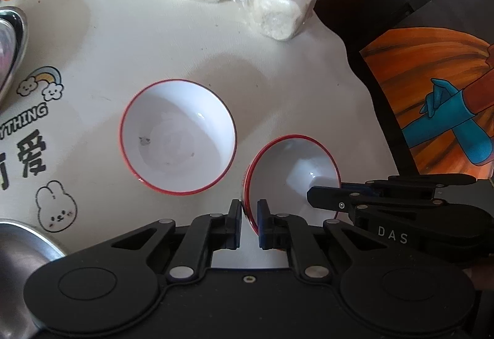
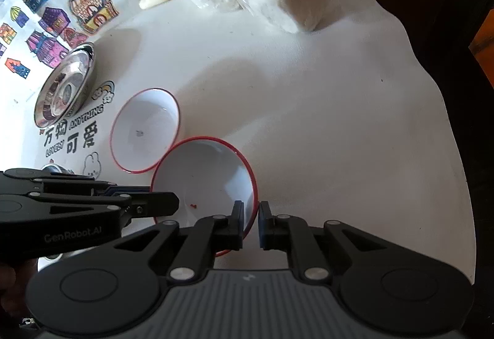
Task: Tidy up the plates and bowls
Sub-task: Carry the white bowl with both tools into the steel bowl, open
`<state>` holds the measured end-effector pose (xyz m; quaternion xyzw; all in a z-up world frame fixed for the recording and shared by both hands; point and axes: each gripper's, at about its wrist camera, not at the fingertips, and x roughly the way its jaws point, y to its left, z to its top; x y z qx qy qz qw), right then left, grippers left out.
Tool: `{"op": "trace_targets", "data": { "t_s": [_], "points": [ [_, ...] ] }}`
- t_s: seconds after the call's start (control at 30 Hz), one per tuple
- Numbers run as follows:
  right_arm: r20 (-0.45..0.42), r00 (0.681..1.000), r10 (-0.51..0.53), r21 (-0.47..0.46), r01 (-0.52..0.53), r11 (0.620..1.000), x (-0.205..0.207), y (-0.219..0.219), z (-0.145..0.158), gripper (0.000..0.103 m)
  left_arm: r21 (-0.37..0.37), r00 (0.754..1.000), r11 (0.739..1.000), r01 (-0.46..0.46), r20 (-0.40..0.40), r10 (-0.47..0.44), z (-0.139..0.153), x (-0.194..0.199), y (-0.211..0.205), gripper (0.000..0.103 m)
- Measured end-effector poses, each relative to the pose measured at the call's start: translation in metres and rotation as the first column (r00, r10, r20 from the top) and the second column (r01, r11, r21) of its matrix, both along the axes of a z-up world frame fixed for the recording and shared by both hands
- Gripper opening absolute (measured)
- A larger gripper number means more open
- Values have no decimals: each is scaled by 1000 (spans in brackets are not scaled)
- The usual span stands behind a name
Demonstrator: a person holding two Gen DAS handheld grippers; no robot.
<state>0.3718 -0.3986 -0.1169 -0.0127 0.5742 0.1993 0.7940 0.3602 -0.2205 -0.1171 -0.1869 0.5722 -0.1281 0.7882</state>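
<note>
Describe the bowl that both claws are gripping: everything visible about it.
The gripped bowl is small and round, glossy white inside with a thin red rim, ceramic by the look. It is tilted, its opening turned toward the other bowl, their rims close or touching. The left claw pinches one side of the rim, the right claw the opposite side. A few red specks lie inside. The white cloth lies beneath; whether the bowl rests on it is unclear.

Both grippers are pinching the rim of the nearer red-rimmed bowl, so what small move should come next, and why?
Probably lift the held bowl and carry it over the other bowl to nest it. The left gripper and right gripper each clamp opposite sides of its rim, so it looks secure. The other bowl sits upright, empty and close beside it, matching in size.
</note>
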Motion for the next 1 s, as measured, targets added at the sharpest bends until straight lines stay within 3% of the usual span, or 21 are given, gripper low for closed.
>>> {"op": "trace_targets", "data": {
  "t_s": [0.53, 1.0],
  "points": [
    [102, 993, 62, 32, -65, 997, -22, 36, 23, 10, -5, 994, 998, -70, 84, 70, 33, -41, 50, 9],
    [139, 966, 219, 63, -229, 971, -39, 101, 24, 10, 3, 966, 970, -243, 97, 241, 48, -81, 114, 8]
  ]
}}
